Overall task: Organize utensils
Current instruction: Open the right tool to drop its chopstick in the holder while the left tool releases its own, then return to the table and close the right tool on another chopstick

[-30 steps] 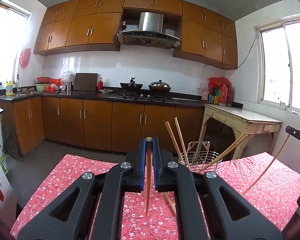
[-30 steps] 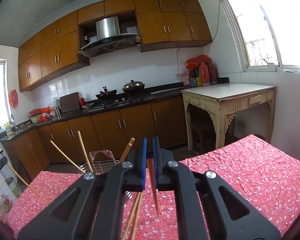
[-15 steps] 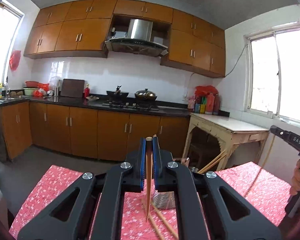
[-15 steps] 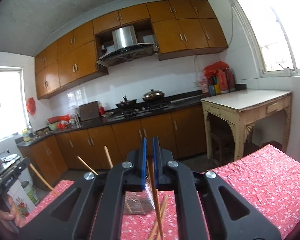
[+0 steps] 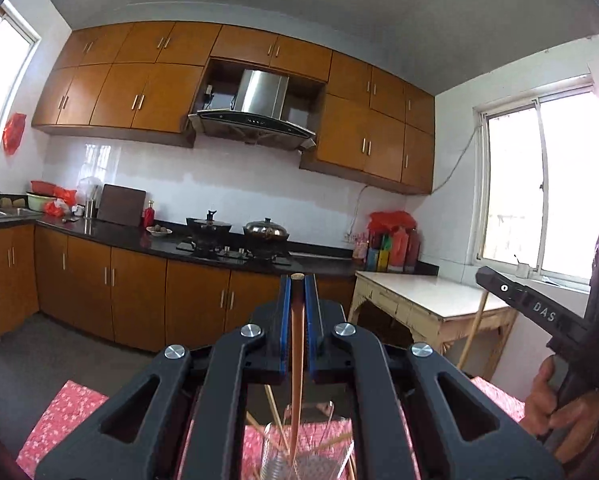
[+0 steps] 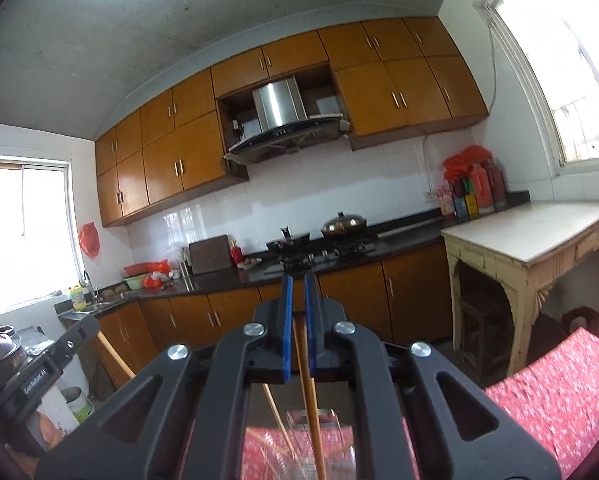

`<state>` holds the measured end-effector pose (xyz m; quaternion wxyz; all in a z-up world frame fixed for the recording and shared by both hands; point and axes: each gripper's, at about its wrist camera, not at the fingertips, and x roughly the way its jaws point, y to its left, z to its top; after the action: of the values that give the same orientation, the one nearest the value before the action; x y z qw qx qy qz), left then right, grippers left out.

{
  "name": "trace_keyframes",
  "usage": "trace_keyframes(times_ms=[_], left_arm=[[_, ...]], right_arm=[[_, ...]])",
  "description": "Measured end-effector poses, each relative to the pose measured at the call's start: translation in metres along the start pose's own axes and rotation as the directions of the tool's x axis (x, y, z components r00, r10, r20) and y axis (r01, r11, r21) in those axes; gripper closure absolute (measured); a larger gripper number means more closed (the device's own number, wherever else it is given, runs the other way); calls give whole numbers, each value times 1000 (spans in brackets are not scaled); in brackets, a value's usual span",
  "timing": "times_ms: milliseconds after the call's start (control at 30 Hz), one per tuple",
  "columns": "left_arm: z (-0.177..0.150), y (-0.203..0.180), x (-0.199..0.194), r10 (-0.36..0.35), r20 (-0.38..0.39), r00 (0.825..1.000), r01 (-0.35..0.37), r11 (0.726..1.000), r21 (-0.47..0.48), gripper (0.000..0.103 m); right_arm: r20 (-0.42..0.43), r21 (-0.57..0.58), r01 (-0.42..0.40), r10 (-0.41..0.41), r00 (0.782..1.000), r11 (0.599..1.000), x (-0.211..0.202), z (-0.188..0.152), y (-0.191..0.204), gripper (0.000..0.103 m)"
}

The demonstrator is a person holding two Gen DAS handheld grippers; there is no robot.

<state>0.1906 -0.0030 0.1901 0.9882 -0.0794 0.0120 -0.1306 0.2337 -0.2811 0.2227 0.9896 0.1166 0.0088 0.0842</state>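
In the left wrist view my left gripper point(image 5: 298, 280) is shut on a brown chopstick point(image 5: 295, 360) that hangs down between the blue pads. Its lower end is over a wire utensil holder point(image 5: 319, 460) with several chopsticks in it. My right gripper point(image 6: 298, 280) is shut on another wooden chopstick point(image 6: 309, 392), which slants down toward the same holder point(image 6: 335, 424). Each gripper shows in the other's view: the right one point(image 5: 539, 312) in a hand point(image 5: 559, 404) at the right, the left one point(image 6: 47, 372) at the left edge.
A red floral tablecloth point(image 6: 559, 392) covers the table under the holder. Beyond it are brown kitchen cabinets point(image 5: 139, 292), a stove with pots point(image 5: 235, 236) and a pale side table point(image 6: 531, 236) by the window.
Both grippers have risen with their chopsticks still held. The table and holder have dropped to the bottom edge of both views, and more of the ceiling shows.
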Motion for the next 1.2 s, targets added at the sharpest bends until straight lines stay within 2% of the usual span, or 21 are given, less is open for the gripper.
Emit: trace_keyframes(times_ms=[133, 333, 500, 600, 633, 700, 767, 867, 1033, 1200], left_arm=[[-3, -5, 25, 31, 12, 999, -31, 999, 25, 97], [-24, -1, 67, 61, -33, 998, -61, 998, 13, 97], [-51, 8, 91, 81, -106, 991, -81, 997, 4, 97], [-63, 16, 97, 95, -159, 983, -98, 995, -12, 96], [-68, 19, 99, 102, -183, 978, -107, 994, -18, 96], [-69, 23, 96, 103, -205, 973, -114, 993, -38, 96], [-67, 26, 90, 108, -204, 973, -119, 992, -38, 96], [-62, 28, 78, 121, -197, 973, -129, 991, -28, 95], [-61, 33, 52, 147, -208, 967, -153, 988, -14, 94], [-68, 38, 25, 162, -227, 960, -168, 986, -7, 93]], right_arm=[[28, -34, 13, -12, 1000, 999, 38, 2, 11, 96], [36, -29, 16, -15, 999, 999, 86, -19, 6, 96], [-51, -16, 43, -44, 998, 999, 121, -57, -9, 96], [-128, -11, 83, -84, 988, 996, 135, -77, -22, 95], [-143, -15, 100, -102, 984, 995, 135, -81, -27, 94], [-159, -29, 130, -133, 978, 991, 131, -85, -32, 84], [-153, -43, 150, -154, 976, 988, 121, -85, -35, 70], [-158, -65, 171, -179, 971, 983, 102, -83, -39, 68], [-211, -58, 201, -208, 955, 978, 71, -89, -54, 67], [-271, -55, 218, -225, 936, 974, 28, -113, -68, 67]])
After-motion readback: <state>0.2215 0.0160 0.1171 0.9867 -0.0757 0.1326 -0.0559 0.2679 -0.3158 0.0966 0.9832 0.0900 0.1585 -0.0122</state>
